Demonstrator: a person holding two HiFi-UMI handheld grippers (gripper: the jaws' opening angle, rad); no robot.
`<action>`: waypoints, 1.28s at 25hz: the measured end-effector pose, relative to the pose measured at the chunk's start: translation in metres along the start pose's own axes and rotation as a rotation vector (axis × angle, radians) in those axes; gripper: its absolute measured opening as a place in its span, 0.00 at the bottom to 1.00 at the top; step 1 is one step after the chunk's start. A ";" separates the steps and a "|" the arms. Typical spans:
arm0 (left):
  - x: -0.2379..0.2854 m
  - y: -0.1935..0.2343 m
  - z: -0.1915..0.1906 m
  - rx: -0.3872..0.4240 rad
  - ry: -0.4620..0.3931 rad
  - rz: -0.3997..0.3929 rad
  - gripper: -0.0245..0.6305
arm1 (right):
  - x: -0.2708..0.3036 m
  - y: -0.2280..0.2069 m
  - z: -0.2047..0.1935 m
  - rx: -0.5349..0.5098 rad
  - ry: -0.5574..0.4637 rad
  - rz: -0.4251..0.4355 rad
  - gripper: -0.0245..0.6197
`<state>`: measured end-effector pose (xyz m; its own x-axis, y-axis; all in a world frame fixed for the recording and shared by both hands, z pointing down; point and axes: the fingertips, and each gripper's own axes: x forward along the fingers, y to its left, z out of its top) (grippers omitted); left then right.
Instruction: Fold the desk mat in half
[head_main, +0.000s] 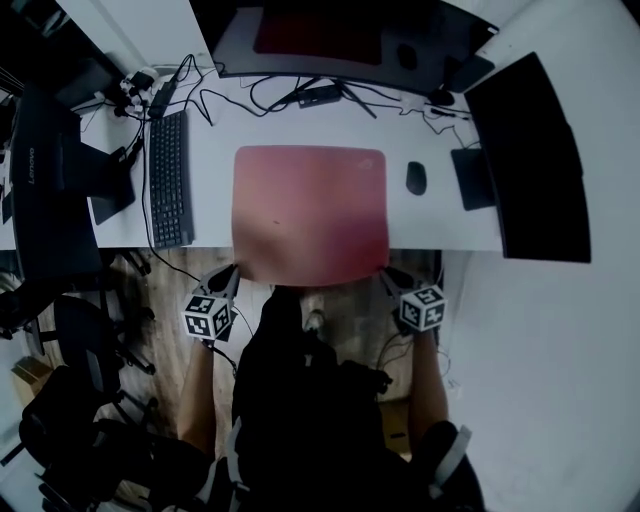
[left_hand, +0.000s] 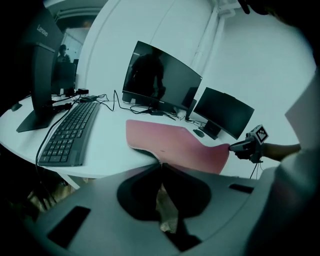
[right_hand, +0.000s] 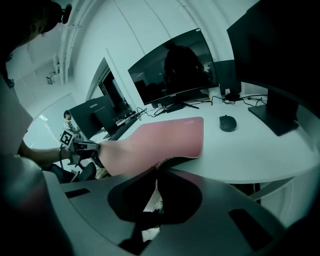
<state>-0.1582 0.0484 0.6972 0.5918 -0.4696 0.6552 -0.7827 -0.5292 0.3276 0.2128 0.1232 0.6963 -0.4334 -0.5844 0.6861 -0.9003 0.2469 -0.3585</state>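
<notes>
The left gripper (head_main: 234, 272) and right gripper (head_main: 386, 274) each clamp a near corner of the red desk mat (head_main: 310, 205), jaws almost together on the thin sheet, so the near edge is held up evenly for the fold. The mat's far half lies flat on the white desk (head_main: 212, 205), between keyboard (head_main: 170, 180) and mouse (head_main: 416, 178). Its near edge curls up at the jaw tips.

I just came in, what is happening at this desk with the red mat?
A person holds tongs in each hand. The left tongs are shut on the near left corner of the red desk mat, and the right tongs on its near right corner. The near edge is raised off the white desk, while the far part lies flat between the keyboard and the mouse. The mat is not folded yet.
</notes>
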 end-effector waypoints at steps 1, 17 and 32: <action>0.000 0.000 0.005 -0.020 -0.003 -0.010 0.07 | 0.000 0.001 0.005 0.006 0.001 -0.001 0.07; 0.016 0.022 0.113 -0.060 -0.055 -0.159 0.07 | 0.005 -0.021 0.098 0.165 -0.075 -0.108 0.07; 0.038 0.041 0.158 -0.051 -0.125 -0.181 0.07 | 0.008 -0.041 0.167 0.211 -0.213 -0.155 0.07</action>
<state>-0.1374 -0.1027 0.6275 0.7402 -0.4559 0.4943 -0.6685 -0.5779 0.4680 0.2534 -0.0206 0.6108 -0.2537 -0.7561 0.6033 -0.9173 -0.0099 -0.3981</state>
